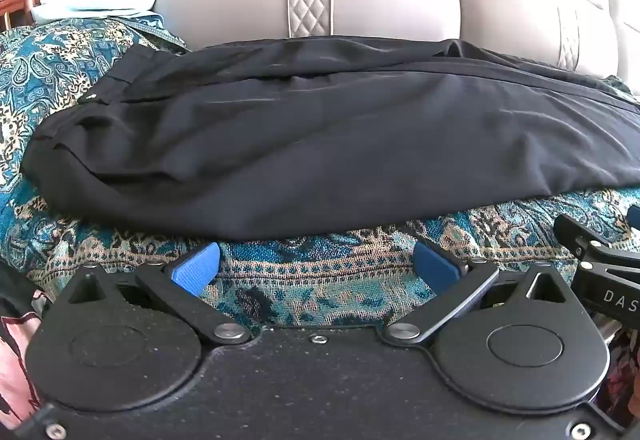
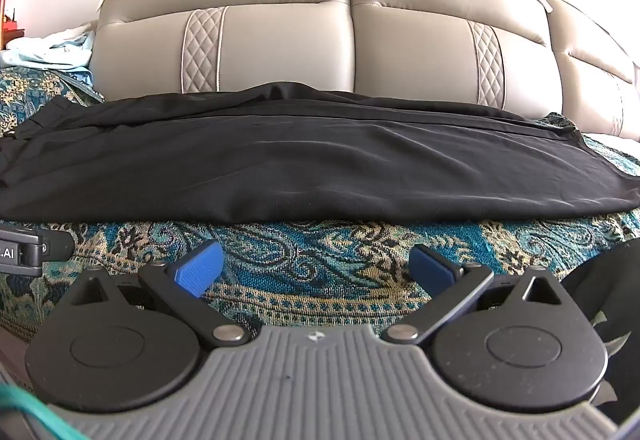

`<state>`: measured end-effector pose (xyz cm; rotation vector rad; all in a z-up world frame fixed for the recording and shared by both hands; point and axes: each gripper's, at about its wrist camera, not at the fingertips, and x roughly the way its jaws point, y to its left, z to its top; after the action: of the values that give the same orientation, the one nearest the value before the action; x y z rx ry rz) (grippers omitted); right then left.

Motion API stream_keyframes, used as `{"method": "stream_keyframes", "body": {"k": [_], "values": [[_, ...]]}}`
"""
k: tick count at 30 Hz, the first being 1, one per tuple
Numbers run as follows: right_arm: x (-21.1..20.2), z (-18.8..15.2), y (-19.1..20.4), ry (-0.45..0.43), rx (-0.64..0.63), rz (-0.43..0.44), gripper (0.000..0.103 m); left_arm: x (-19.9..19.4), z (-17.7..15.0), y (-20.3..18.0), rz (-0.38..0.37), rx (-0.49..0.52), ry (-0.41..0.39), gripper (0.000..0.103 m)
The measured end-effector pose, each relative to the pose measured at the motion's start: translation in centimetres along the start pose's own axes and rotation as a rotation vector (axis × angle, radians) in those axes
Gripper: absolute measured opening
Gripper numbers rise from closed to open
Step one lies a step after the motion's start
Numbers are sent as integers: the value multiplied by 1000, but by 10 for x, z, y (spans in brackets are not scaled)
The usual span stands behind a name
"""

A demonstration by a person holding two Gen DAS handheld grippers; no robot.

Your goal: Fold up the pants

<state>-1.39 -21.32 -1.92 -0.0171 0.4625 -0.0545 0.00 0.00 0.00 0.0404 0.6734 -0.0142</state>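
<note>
Black pants (image 1: 320, 144) lie flat across a teal paisley cover (image 1: 320, 276), folded lengthwise, waistband at the left, legs running right. They also show in the right wrist view (image 2: 312, 164), with the hem at the right. My left gripper (image 1: 316, 264) is open and empty, just short of the pants' near edge. My right gripper (image 2: 316, 264) is open and empty, also a little short of the near edge. Part of the right gripper (image 1: 600, 264) shows at the right of the left wrist view; part of the left gripper (image 2: 24, 248) shows at the left of the right wrist view.
A beige leather sofa back (image 2: 352, 48) rises right behind the pants. Light blue clothes (image 1: 100, 0) lie piled at the far left. Pink fabric (image 1: 16, 352) is at the lower left. A dark object (image 2: 608, 280) sits at the lower right.
</note>
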Motion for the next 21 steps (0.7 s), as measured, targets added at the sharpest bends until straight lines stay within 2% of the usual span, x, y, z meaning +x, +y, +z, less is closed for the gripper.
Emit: {"method": "stream_keyframes", "body": {"k": [21], "values": [[-2,1,0,-1,0,0,103,1,0,0,1,1,2,103]]}}
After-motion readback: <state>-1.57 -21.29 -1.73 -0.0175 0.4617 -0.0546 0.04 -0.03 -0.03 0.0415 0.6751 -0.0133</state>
